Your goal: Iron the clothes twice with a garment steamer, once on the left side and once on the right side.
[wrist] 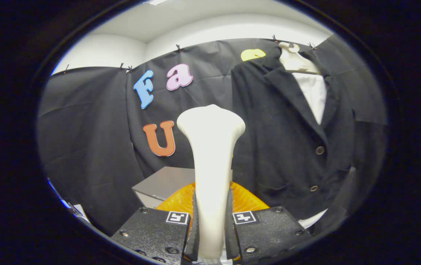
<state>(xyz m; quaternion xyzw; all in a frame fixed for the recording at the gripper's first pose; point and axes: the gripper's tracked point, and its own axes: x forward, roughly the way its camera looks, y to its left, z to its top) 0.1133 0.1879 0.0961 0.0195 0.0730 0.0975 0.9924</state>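
Clamped around the slim neck of the garment steamer (210, 147), the tool (211, 224) has both fingers pressed against the steamer's sides, holding it upright. Its pale neck rises from between the fingers and flares into a wide head above them. Just behind the steamer's lower neck sits an orange ribbed object (245, 200), partly hidden by the tool. Behind the steamer and slightly to its left is a grey box (162, 184). Farther back, to the right of the steamer's head, a dark jacket (287, 140) with two buttons hangs over a white shirt (315, 94) on a pale hanger form, against the black cloth wall (85, 129).
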